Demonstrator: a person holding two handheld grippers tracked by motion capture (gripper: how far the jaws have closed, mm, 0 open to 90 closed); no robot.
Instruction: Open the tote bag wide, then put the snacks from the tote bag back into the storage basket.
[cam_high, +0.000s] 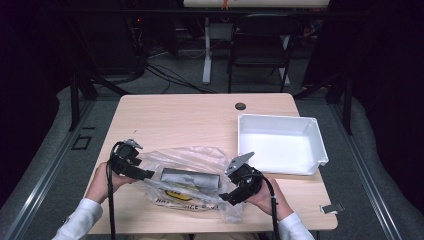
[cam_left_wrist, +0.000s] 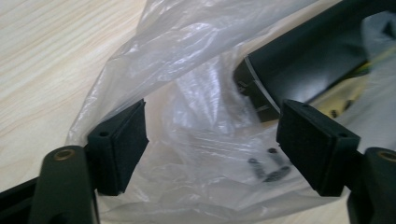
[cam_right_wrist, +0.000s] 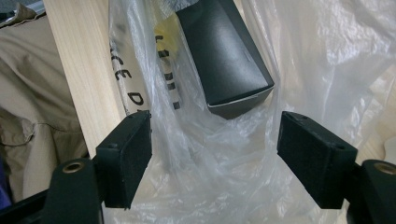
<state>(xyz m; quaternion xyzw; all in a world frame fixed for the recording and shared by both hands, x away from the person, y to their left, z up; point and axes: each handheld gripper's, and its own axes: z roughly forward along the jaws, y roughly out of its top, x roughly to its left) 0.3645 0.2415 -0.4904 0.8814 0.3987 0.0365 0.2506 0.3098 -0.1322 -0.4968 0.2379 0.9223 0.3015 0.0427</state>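
Clear plastic bag (cam_high: 192, 182) lies on the near half of the pale wooden desk (cam_high: 200, 120), printed with dark lettering and a yellow mark. Inside it rests a dark oblong box (cam_high: 190, 178), lying flat between the two hands. Left tongs (cam_high: 145, 174) sit at the bag's left edge, right tongs (cam_high: 226, 197) at its right edge. In the left gripper view both pads (cam_left_wrist: 122, 144) stand wide apart — loose film lies between them, but neither pad presses on it. The right gripper view shows the same: pads (cam_right_wrist: 128, 151) spread, film between, nothing clamped, with the box end just beyond. A white tray (cam_high: 280, 165) sits on the desk just beside the right hand (cam_high: 267, 200).
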